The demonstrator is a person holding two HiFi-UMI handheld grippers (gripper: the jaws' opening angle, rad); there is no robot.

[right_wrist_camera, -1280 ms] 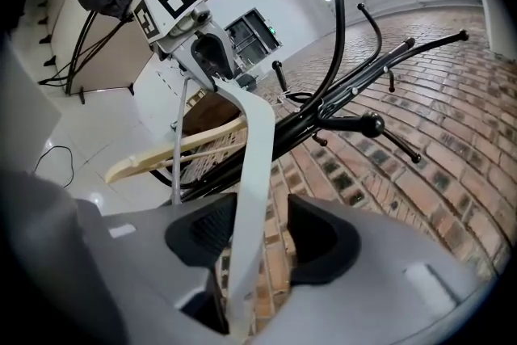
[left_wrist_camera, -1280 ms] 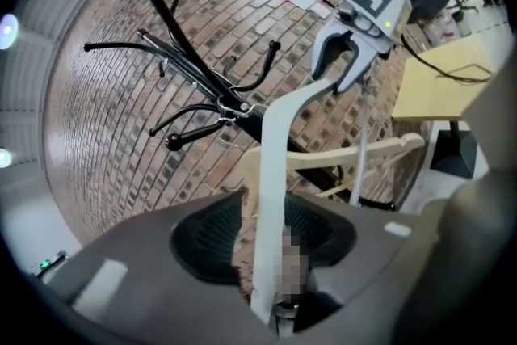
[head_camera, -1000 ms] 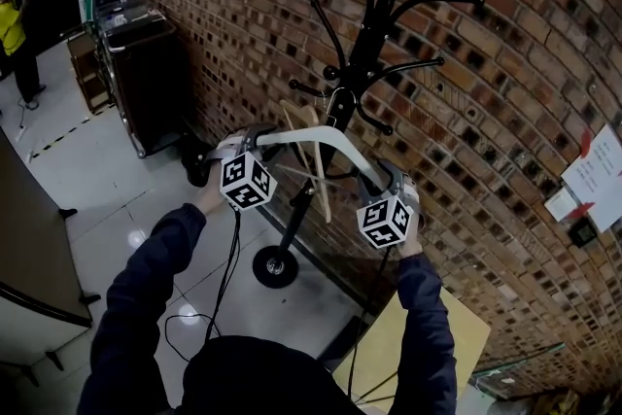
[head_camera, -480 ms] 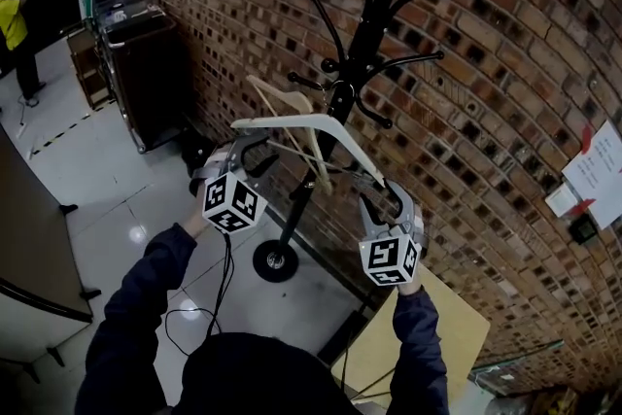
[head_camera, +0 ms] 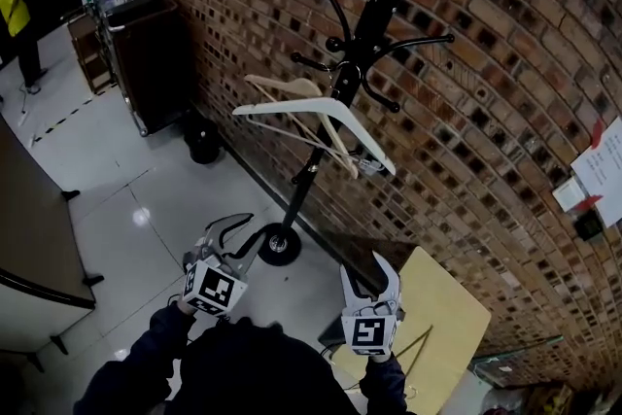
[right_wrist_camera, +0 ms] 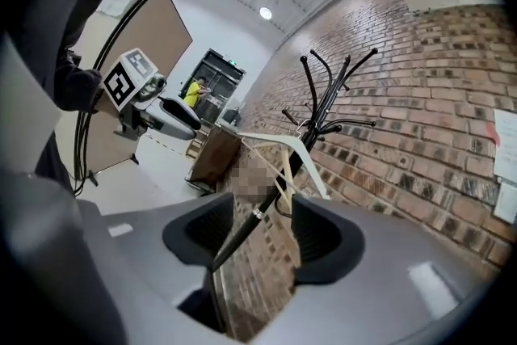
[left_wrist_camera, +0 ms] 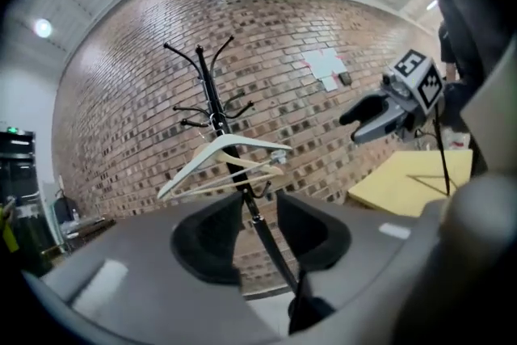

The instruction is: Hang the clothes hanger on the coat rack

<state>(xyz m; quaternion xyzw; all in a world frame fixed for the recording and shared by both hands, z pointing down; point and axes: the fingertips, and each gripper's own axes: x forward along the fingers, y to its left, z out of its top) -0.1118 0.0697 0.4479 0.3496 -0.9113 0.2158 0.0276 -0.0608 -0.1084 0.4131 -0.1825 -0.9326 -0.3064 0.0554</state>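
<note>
Head view looking down, gripper views level, sharing coat rack (head_camera: 364,42)

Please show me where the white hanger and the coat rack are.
white hanger (head_camera: 282,107), head view, on its left arm.
coat rack (head_camera: 362,42), head view, on its pole where the hooks join.

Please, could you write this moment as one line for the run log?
stage: hanger hung | white hanger: on coat rack hook, free of both tools | left tool: open, empty | right tool: open, empty
</note>
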